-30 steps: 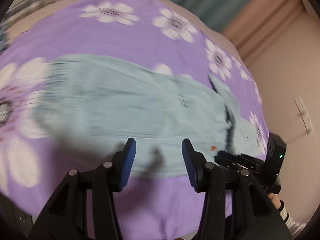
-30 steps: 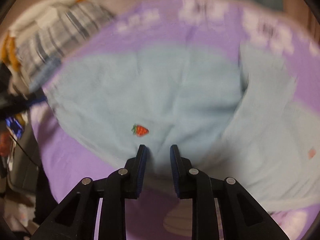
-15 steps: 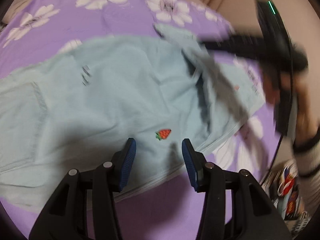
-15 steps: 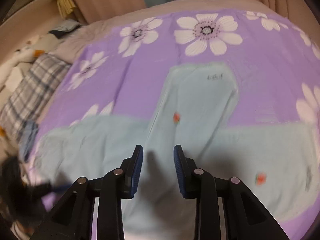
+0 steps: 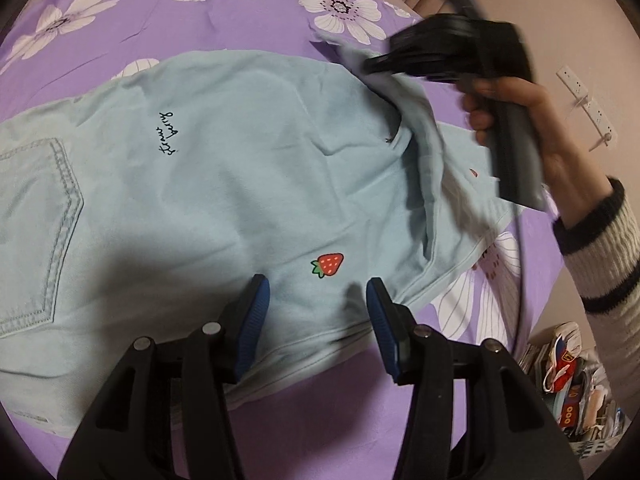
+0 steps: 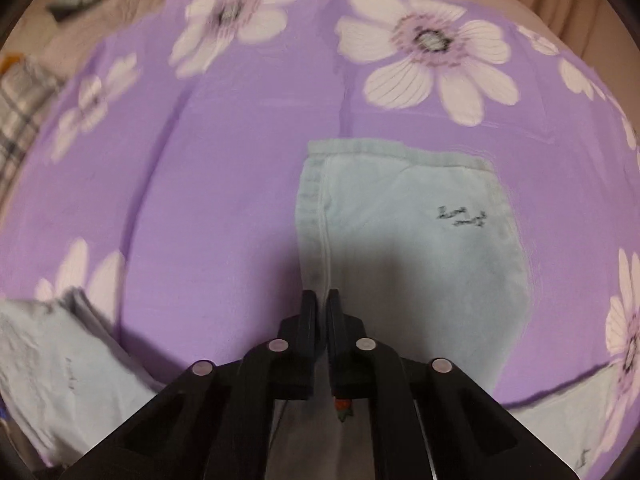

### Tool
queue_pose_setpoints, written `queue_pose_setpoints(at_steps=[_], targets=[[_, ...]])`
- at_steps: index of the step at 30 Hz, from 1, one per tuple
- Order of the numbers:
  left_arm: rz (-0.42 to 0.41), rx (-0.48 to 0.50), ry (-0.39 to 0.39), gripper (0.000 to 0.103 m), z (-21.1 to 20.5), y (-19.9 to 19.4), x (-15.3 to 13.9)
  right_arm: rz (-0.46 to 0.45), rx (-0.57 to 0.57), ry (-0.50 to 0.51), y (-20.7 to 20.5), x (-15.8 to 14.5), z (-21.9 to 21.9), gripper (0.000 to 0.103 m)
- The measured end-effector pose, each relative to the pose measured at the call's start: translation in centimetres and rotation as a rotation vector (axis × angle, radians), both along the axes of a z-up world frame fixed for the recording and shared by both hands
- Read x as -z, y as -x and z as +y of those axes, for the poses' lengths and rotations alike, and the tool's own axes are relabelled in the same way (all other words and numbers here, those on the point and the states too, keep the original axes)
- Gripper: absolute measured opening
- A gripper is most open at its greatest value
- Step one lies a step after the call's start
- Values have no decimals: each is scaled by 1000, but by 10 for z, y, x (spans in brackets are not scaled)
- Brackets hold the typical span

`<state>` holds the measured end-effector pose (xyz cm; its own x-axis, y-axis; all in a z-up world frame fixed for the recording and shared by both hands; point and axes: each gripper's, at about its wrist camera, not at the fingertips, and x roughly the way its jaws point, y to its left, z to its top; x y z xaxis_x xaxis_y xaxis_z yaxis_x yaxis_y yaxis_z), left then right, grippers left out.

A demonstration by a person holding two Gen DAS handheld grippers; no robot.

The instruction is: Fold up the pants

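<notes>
1. The left claw (image 5: 318, 308) sits at the bottom centre of the left wrist view with its blue-padded fingers (image 5: 254, 318) spread wide apart, nothing between them. It hovers above the near hem of the pants (image 5: 208, 200).
2. Just above the gap between those fingers, an embroidered strawberry (image 5: 328, 264) shows on the pale blue cloth.
3. The right claw (image 6: 323, 312) fills the bottom centre of the right wrist view, its fingers pressed nearly together on a seam of the pants (image 6: 416, 248). A fold of cloth appears to be pinched between them, though shadow makes the contact hard to confirm.
4. In the left wrist view the right claw (image 5: 374, 66) appears at the upper right, held by the person's right hand (image 5: 516, 120) with a striped sleeve cuff (image 5: 600, 248). A flap of the pants rises from the bed to its tips.
5. The pants lie spread across the purple flowered bedspread (image 5: 160, 28), filling the middle of the left wrist view. A stitched back pocket (image 5: 36, 236) is at the left edge and black script lettering (image 5: 168, 134) sits above centre.
6. In the right wrist view one pant leg runs up from the claw to a hem at mid-frame, with the same lettering (image 6: 462, 216) to the right. Another part of the pants (image 6: 60, 364) lies crumpled at the lower left.
7. A pile of colourful packages (image 5: 576, 384) sits at the lower right of the left wrist view, off the bed.
</notes>
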<state>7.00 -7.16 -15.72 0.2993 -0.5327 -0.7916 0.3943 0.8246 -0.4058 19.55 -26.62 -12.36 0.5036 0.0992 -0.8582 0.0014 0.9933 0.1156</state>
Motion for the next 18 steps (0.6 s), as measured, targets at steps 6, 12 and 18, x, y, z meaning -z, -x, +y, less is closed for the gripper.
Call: queue_pose_setpoints(at_steps=[6, 12, 18], targets=[[-6, 1, -14, 50, 1, 8, -2, -256, 154, -223, 85, -56, -77, 4], [-1, -17, 8, 50, 2, 9, 0, -390, 425, -375, 198, -44, -150, 4], [-18, 1, -63, 50, -7, 10, -5, -257, 579, -494, 235, 29, -187, 8]])
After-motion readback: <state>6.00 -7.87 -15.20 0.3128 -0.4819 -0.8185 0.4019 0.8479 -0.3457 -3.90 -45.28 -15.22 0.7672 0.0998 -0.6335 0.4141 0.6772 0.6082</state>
